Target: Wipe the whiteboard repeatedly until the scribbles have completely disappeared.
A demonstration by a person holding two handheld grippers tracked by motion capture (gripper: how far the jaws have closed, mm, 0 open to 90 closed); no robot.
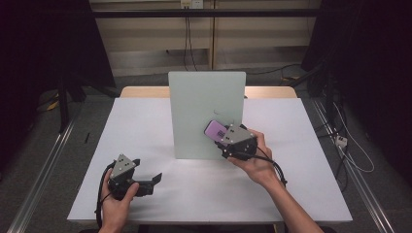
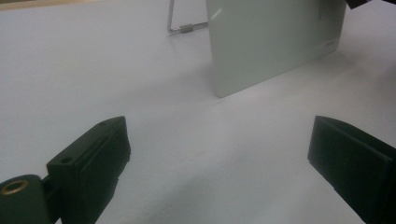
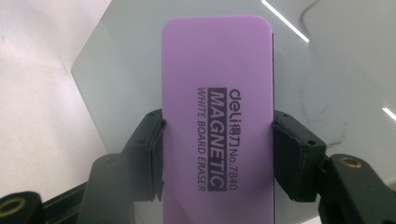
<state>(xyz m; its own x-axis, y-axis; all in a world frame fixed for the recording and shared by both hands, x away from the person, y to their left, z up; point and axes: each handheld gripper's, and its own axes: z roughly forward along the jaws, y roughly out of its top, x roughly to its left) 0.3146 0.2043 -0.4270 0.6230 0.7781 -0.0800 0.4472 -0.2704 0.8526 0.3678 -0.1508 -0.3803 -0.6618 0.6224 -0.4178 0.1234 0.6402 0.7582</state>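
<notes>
Against the upright pale-green glass board, toward its four o'clock corner, my right claw pinches the purple rectangular whiteboard eraser by its long sides. At seven o'clock on the white tabletop, my left claw rests spread, holding nothing.

The eraser had a smooth, matt purple plastic back with black print, clamped between matt black plastic jaws fitted with brass-coloured inserts. Behind the eraser, the board looked glossy and smooth, catching bright streaks of light. Behind the board a thin shiny metal stand showed. The table under the board was matt white.
</notes>
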